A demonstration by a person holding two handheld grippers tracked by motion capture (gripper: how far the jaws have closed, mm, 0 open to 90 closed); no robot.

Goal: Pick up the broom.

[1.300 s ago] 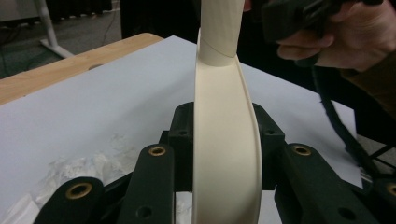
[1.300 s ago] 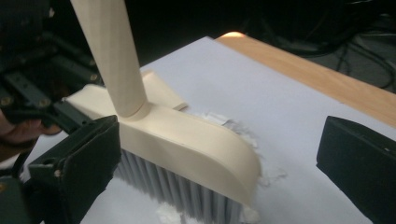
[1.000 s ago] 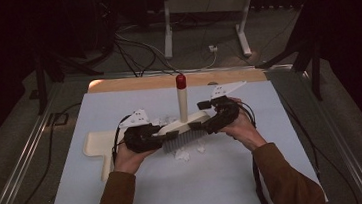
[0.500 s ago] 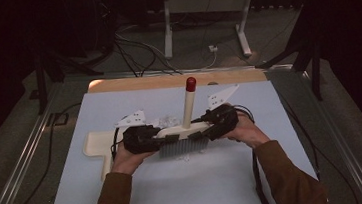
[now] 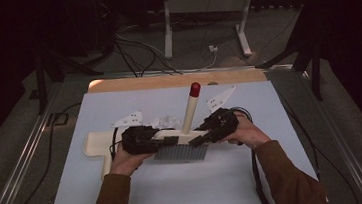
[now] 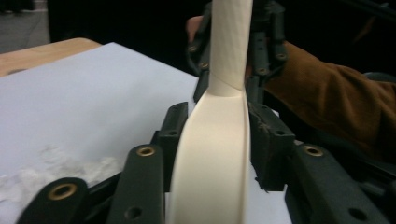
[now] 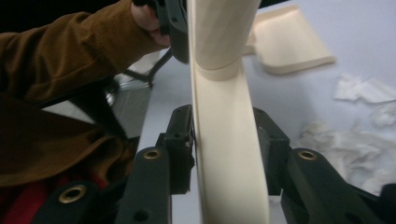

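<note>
Where the person's forearms come in over the pale blue table sheet, we see both hand-held tools meeting on one object. Outward of the left gripper, a flat cream plastic dustpan lies on the sheet, just beside the black housing. Just beyond that gripper lie crumpled white paper scraps. The left gripper's jaws are pressed onto one end of the cream plastic brush with grey bristles and a red-capped upright handle; in the left gripper view the brush's cream back runs up between the two black jaws, both touching its sides. The bristle block hangs under the brush back, between the two grippers, low over the sheet; we cannot tell whether it touches. The handle rises tilted from the brush's middle, its red cap up and away from both hands. The right gripper pinches the opposite end of the brush back in the same way. In the right gripper view, the dustpan and the paper scraps lie on the sheet beyond its jaws.
</note>
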